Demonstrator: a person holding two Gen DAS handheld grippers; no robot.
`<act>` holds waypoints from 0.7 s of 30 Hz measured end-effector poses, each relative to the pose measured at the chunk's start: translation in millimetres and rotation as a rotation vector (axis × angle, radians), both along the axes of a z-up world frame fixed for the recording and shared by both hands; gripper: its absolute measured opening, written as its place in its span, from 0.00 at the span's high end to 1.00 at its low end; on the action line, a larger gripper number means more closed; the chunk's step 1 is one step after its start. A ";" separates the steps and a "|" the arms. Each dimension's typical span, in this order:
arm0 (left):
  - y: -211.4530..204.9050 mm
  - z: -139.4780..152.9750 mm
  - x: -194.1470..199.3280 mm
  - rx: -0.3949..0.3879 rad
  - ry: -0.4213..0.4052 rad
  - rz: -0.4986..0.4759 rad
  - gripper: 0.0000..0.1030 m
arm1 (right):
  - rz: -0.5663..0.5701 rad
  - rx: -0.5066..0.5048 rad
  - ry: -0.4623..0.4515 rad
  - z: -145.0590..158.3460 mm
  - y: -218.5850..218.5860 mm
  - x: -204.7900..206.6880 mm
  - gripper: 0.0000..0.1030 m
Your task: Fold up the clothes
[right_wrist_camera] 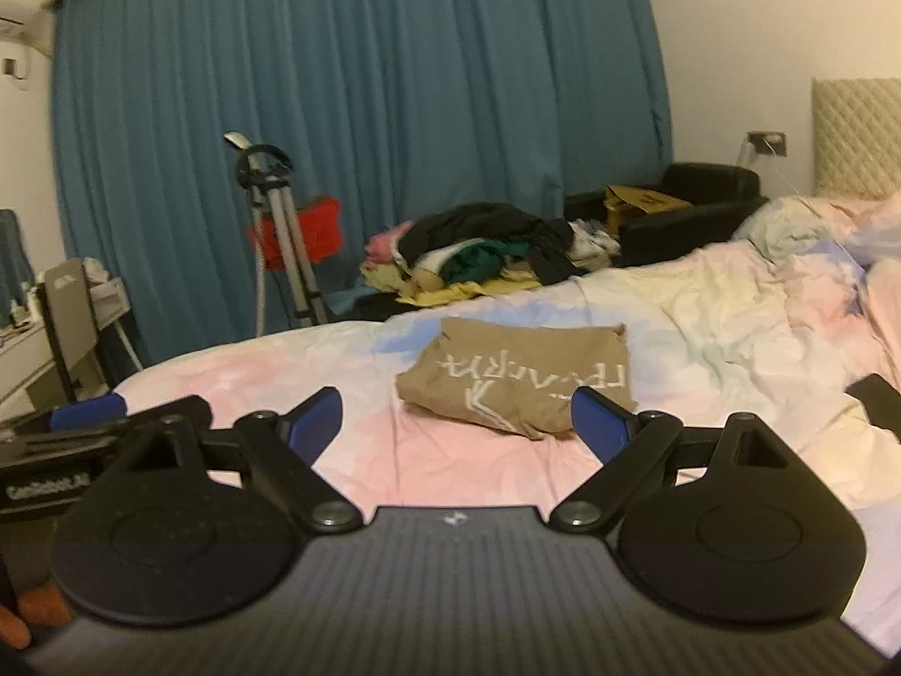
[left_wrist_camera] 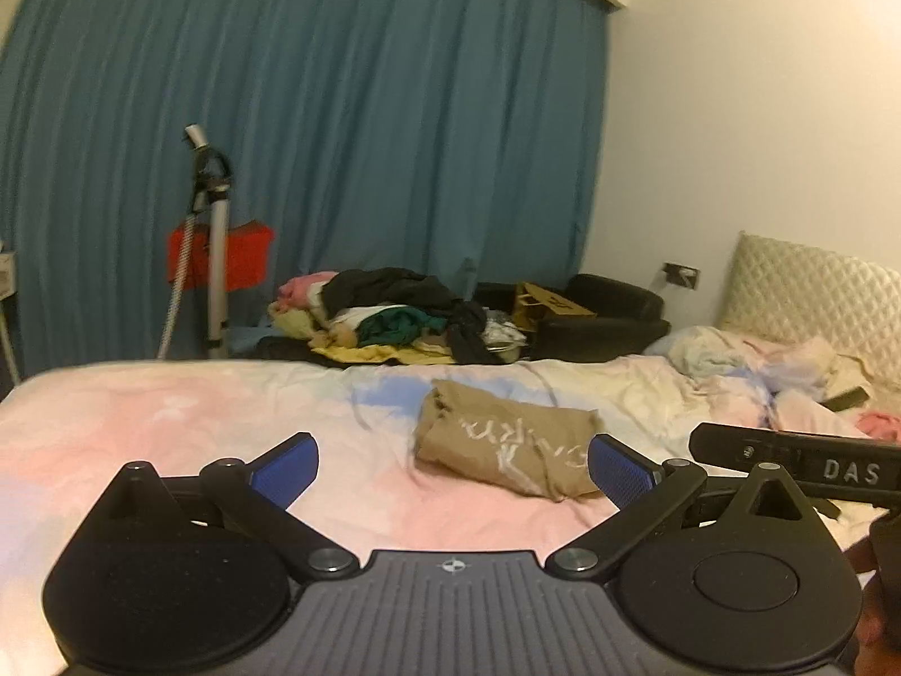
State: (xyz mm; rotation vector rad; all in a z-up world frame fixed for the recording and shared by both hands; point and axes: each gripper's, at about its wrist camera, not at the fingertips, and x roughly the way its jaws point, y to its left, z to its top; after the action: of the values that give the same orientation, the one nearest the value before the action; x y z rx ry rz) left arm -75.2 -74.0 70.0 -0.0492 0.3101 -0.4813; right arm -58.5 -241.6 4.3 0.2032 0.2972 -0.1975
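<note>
Left gripper (left_wrist_camera: pixel 453 465) and right gripper (right_wrist_camera: pixel 456 419): jaws spread wide, holding nothing, level above the near bed (left_wrist_camera: pixel 169 422). The tan garment (right_wrist_camera: pixel 518 388) lies mid-bed beyond both, already a compact folded bundle, white lettering up, edges slightly rumpled. Any further handling should pinch through all layers to keep the folds aligned.

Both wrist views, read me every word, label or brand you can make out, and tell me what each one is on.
"DAS": white letters on the black body of the right claw, cut off at the picture's edge.
"GenRobot.AI", blurred, my best reading: on the black body of the left claw.
White lettering on the folded tan shirt: seen upside down and smeared, not readable.
Dark print on the cardboard box: too small to read.
</note>
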 end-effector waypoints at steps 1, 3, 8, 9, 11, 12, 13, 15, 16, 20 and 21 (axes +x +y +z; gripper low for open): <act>1.6 -2.7 -0.5 0.005 0.002 0.002 0.00 | 0.004 -0.007 -0.004 -4.1 2.3 0.2 0.13; 4.8 -7.5 -1.2 0.020 0.003 0.007 0.00 | 0.011 -0.022 -0.013 -12.2 6.8 0.5 0.13; 8.1 -13.1 -5.5 0.015 0.000 0.010 0.00 | 0.008 -0.038 -0.004 -26.4 12.5 2.7 0.13; 7.6 -14.5 -6.3 0.021 -0.001 0.010 0.00 | 0.008 -0.033 -0.001 -27.5 11.9 3.2 0.13; 5.8 -16.2 -7.2 0.034 0.000 0.008 0.00 | 0.008 -0.022 0.006 -29.8 10.5 4.2 0.13; 5.0 -16.5 -7.5 0.036 0.001 0.003 0.00 | 0.008 -0.017 0.009 -30.9 9.9 4.7 0.13; 3.5 -16.6 -6.8 0.036 0.005 -0.004 0.00 | 0.007 -0.015 0.014 -32.4 10.1 5.1 0.13; 0.8 -17.3 -5.6 0.036 0.016 -0.015 0.00 | 0.005 -0.011 0.024 -35.3 10.8 6.0 0.13; 0.0 -18.1 -5.2 0.036 0.021 -0.018 0.00 | 0.004 -0.014 0.027 -36.0 11.4 6.4 0.13; -3.0 -20.0 -4.7 0.044 0.027 -0.018 0.00 | 0.002 -0.018 0.030 -36.6 12.3 6.6 0.13; -3.2 -19.9 -4.8 0.045 0.024 -0.018 0.00 | 0.000 -0.017 0.031 -36.7 12.1 6.5 0.13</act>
State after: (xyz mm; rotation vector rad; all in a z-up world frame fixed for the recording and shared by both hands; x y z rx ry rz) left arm -79.9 -77.3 50.1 -0.0082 0.3449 -0.4912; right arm -52.0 -229.5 -32.4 0.1835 0.3267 -0.2036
